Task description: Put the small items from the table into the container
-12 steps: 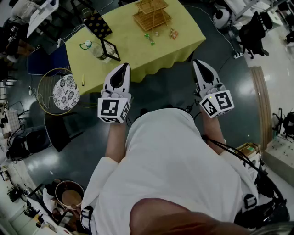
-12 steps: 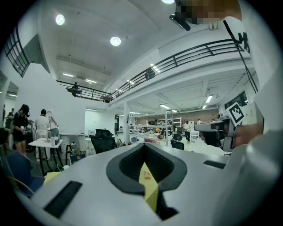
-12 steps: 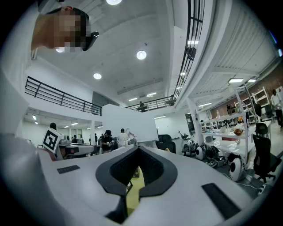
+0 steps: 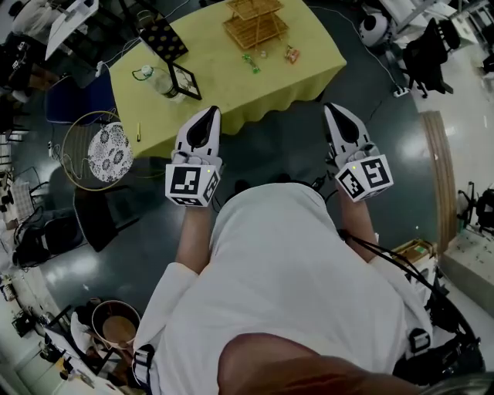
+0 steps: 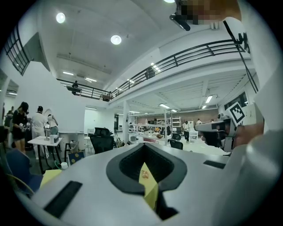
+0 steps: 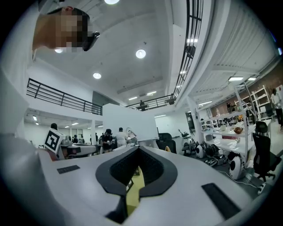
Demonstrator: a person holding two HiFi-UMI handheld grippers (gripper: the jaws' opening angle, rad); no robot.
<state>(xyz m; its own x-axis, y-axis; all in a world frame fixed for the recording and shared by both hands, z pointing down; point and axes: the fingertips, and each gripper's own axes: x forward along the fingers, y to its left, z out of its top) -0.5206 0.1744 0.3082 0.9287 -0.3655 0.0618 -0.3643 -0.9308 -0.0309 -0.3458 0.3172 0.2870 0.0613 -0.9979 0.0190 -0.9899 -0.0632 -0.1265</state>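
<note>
The left tongs (image 4: 208, 116) and the right tongs (image 4: 333, 112) are held level, both clenched on nothing, short of the yellow-covered table (image 4: 231, 91). The small items (image 4: 252, 63) are seen lying on it, just beside the wooden container (image 4: 253, 23)

White short-sleeved T-shirt (image 4: 293, 262); black cable (image 4: 384, 249) beside right forearm. Left gripper (image 4: 211, 112), right gripper (image 4: 331, 106): white tapered shells, black lining round jaws, black-and-white marker cube (image 4: 191, 183) behind jaws on each.
</note>
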